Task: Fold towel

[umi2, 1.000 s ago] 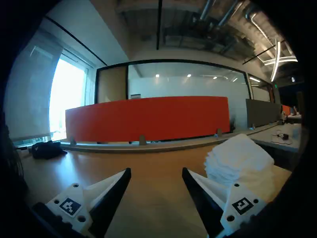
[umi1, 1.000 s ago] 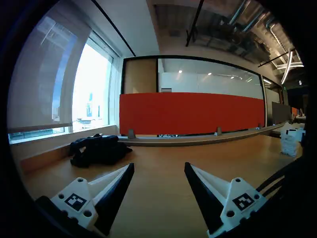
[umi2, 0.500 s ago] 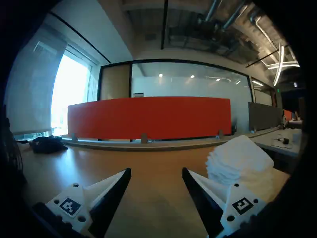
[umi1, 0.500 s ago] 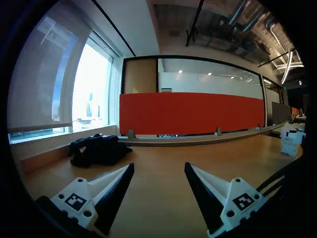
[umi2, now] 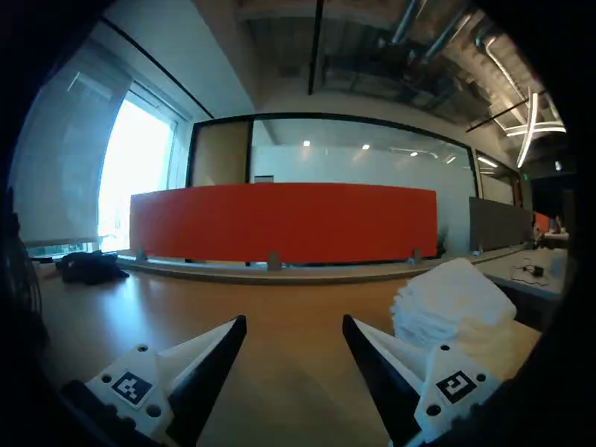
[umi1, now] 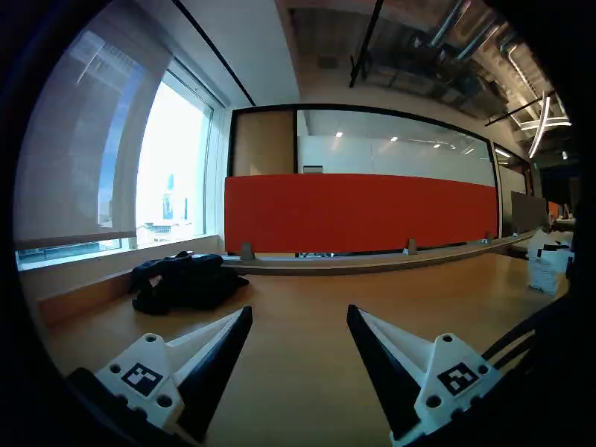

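A stack of white towels (umi2: 454,307) sits on the wooden table (umi2: 298,313) at the right in the right gripper view, just beyond the right finger. My right gripper (umi2: 294,320) hangs low over the table, open, nothing between its fingers. In the left gripper view my left gripper (umi1: 299,311) is also open and empty over the bare wood (umi1: 313,298). The same white stack (umi1: 546,268) shows small at the far right edge there.
A black bag or bundle of cloth (umi1: 182,280) lies on the table at the left by the window, also seen as a dark bundle (umi2: 91,267) far left. A red divider panel (umi1: 357,212) runs along the table's far edge. Another desk with cables (umi2: 533,268) stands behind the towels.
The right gripper's view has drifted slightly, so the towel stack and red panel sit a little lower and to the right. The left gripper has hardly moved.
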`<state>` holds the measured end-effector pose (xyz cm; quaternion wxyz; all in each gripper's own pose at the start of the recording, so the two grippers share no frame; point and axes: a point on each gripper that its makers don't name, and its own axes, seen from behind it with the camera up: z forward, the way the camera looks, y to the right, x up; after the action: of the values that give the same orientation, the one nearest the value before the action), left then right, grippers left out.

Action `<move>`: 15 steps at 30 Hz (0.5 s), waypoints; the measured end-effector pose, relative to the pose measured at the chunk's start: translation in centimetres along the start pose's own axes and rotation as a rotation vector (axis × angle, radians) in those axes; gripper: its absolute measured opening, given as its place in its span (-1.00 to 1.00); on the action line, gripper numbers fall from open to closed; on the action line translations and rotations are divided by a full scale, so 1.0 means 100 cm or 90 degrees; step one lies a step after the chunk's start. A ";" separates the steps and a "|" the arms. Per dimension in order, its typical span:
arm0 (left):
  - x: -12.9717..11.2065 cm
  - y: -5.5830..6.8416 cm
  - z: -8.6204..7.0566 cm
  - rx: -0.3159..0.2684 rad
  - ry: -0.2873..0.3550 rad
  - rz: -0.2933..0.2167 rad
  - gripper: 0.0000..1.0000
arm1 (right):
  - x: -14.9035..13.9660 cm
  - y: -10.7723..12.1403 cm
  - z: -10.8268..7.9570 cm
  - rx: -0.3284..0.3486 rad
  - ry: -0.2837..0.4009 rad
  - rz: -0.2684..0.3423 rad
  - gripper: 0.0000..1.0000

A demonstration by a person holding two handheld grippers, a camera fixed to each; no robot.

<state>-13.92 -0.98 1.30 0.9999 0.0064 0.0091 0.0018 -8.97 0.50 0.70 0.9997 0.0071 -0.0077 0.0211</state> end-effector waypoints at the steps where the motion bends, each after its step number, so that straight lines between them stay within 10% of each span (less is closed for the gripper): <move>1: 0.000 0.000 0.000 0.000 0.000 0.000 0.88 | 0.000 0.000 0.000 0.000 0.000 0.000 1.00; 15: 0.000 0.000 -0.001 0.000 0.000 0.000 0.88 | -0.001 0.001 0.000 -0.001 0.000 0.000 1.00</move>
<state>-13.89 -0.98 1.22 0.9999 0.0064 0.0091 0.0018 -9.07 0.59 0.67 0.9997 0.0066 -0.0079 0.0209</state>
